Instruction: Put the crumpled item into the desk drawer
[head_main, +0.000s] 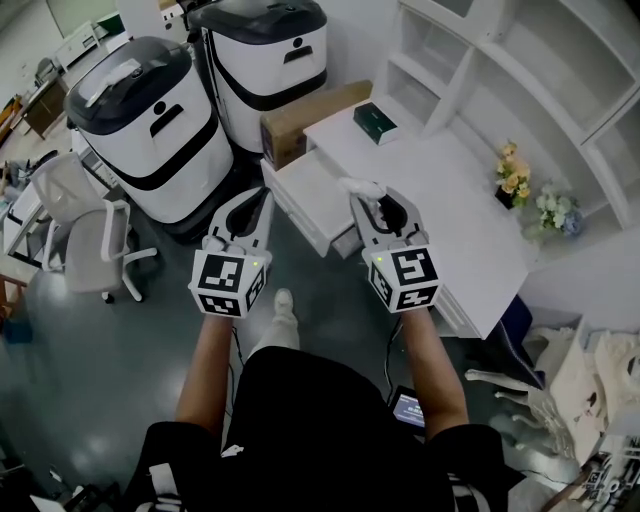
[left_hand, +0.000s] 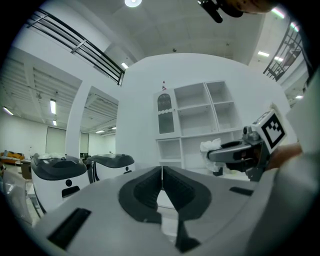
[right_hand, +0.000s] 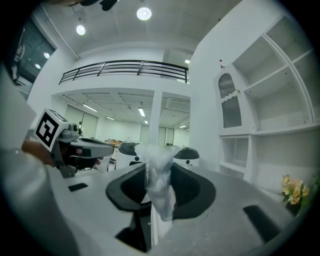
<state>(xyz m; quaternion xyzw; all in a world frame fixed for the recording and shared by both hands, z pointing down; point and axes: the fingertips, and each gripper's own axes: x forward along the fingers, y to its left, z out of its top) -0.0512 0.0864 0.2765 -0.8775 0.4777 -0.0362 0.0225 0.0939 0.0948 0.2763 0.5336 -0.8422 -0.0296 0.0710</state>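
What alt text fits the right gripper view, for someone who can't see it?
The right tongs pinch a crumpled whitish plastic item between their jaws. The left tongs hang at the left, white shelves and flowers at the right.

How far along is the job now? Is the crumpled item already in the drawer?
Not yet. Done: the drawer stands open, and the right gripper is shut on the crumpled item. In hand: the item hangs close by the drawer. Left: put it in and let go. The left gripper is shut, empty.
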